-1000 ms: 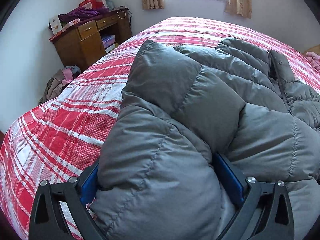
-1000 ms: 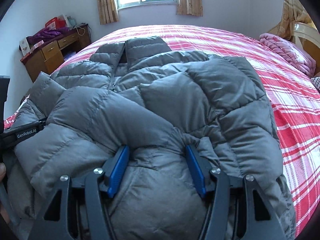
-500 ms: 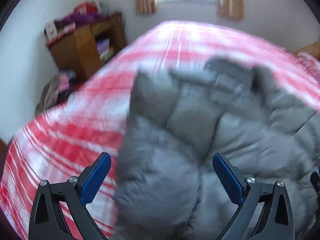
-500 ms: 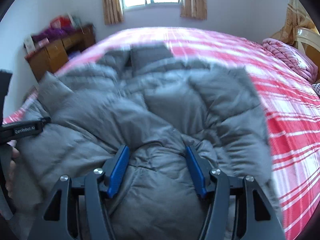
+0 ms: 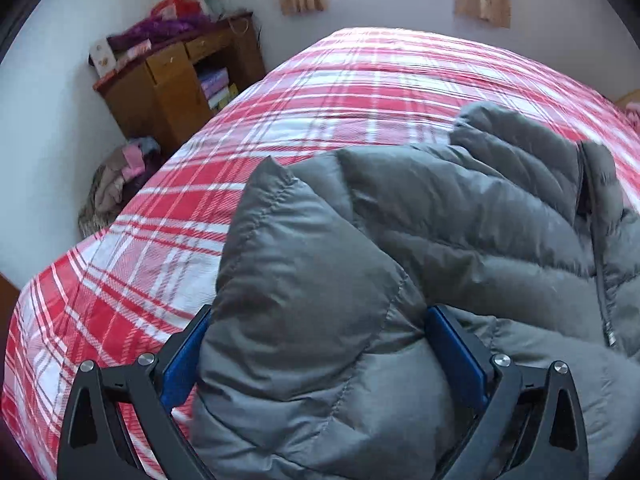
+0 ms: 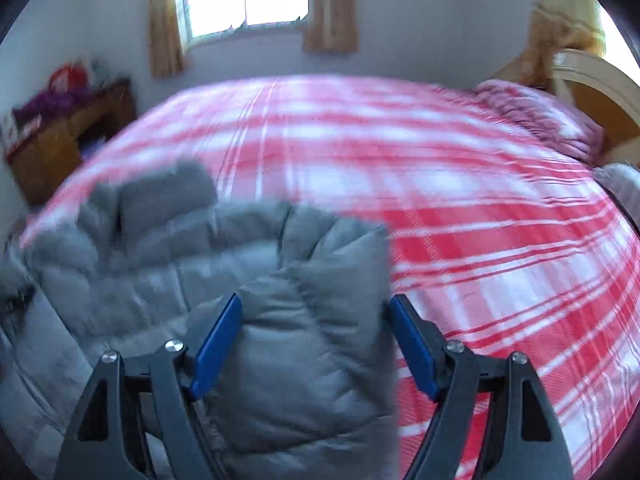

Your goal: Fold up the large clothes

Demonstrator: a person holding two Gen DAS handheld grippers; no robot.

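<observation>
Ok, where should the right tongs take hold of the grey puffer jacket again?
Judging by its pose, take the grey puffer jacket at its outer edge beside the bare plaid bedspread, coming in low from the near side. That edge stands puffed and free. The right tongs are opening around it, so bunch one quilted ridge.

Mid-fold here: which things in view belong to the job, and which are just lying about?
Part of the job:
- grey padded jacket
- left hand-held gripper, jacket bunched between its pads
- right hand-held gripper, jaws opening, jacket fold between them

Just lying about:
- checked bed cover
- wooden desk
- clothes heap
- pink quilt
</observation>
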